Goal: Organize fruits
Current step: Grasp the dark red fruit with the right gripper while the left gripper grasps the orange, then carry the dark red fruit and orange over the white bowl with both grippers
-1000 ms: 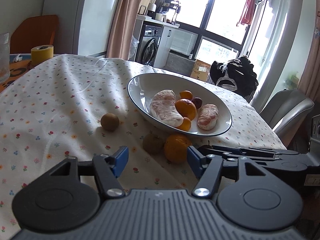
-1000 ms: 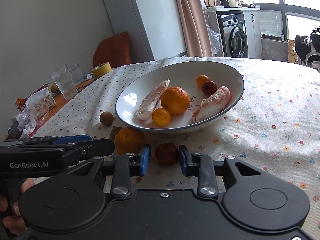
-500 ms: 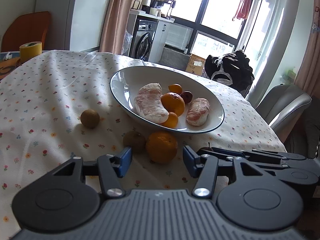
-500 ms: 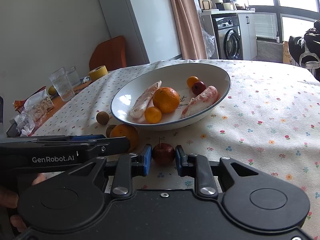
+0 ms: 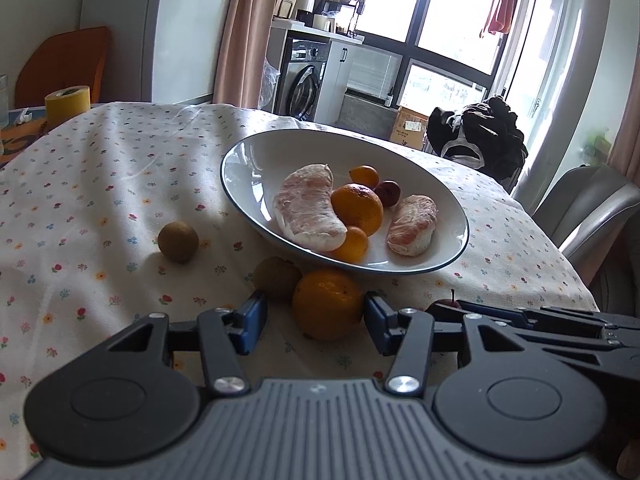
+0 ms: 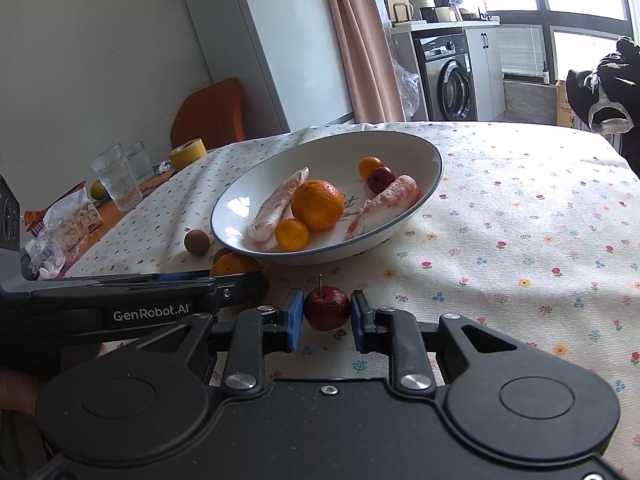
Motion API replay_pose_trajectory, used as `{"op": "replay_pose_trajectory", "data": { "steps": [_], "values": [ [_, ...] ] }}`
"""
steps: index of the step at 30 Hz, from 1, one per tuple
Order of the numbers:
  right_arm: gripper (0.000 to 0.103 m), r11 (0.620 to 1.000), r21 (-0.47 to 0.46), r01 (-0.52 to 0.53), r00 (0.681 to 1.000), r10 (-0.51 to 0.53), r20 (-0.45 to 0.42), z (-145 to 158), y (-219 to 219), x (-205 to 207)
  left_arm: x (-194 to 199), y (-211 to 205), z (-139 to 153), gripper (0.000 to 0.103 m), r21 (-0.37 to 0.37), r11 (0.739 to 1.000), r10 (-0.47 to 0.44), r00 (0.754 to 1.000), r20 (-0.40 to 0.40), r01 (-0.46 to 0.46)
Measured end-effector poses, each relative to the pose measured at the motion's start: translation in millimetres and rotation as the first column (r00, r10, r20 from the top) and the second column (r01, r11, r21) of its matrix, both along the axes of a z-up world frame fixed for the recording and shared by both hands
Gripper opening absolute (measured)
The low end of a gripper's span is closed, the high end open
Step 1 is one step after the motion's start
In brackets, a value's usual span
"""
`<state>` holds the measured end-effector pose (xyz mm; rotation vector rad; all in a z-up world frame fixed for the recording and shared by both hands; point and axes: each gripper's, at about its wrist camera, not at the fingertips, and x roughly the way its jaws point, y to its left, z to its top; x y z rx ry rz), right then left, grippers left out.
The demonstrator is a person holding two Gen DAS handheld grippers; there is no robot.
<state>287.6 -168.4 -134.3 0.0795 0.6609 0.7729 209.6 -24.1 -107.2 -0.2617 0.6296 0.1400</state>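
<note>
— What sits between the blue-padded fingers of the left gripper?

— A round orange mandarin on the flowered tablecloth. The jaws are spread around it: the right pad is just at its skin, the left pad stands apart from it. Just ahead of the left pad lies a brown kiwi; another brown round fruit lies further ahead and to the left.

— And the right gripper?

— Its jaws pinch a small dark red apple with a stem, both pads against its sides, the fruit resting on the cloth.

— The dish?

— The white oval bowl with a dark rim lies ahead of both pairs of jaws, holding two peeled pomelo segments, oranges and a red fruit.
</note>
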Motion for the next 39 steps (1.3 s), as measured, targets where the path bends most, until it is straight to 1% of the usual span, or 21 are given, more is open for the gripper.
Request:
{"op": "replay_pose_trajectory", "data": {
  "steps": [1,2,6,14,27,39],
  "values": [
    [0.024,1.0,0.0,-0.001,1.0,0.001,-0.001,-0.2,0.0,0.2,-0.4,0.5,-0.1,0.046,0.0,1.0,-0.002,1.0,0.004,0.002],
    [0.024,1.0,0.001,-0.002,1.0,0.002,-0.002,-0.7,0.7,0.3,-1.0,1.0,0.5,0.036,-0.002,1.0,-0.008,1.0,0.009,0.008],
    [0.024,1.0,0.005,-0.007,1.0,0.007,-0.017,-3.7,1.6,1.5,-3.9,2.6,1.7,0.036,-0.014,1.0,-0.012,1.0,0.005,0.012],
    [0.024,1.0,0.007,0.006,1.0,-0.006,-0.017,-0.6,0.4,-1.4,-19.8,7.6,6.0,0.035,-0.034,0.999,-0.012,1.0,0.017,0.012],
    [0.024,1.0,-0.005,-0.001,1.0,0.002,0.018,12.7,3.0,-17.9,-42.9,14.4,15.9,0.035,-0.063,0.998,0.0,0.998,0.056,0.003],
    [0.024,1.0,-0.005,-0.009,0.998,0.009,0.055,27.0,10.1,-25.7,-54.4,22.5,30.0,0.035,-0.063,0.998,0.018,0.995,0.101,-0.012]
  ]
}}
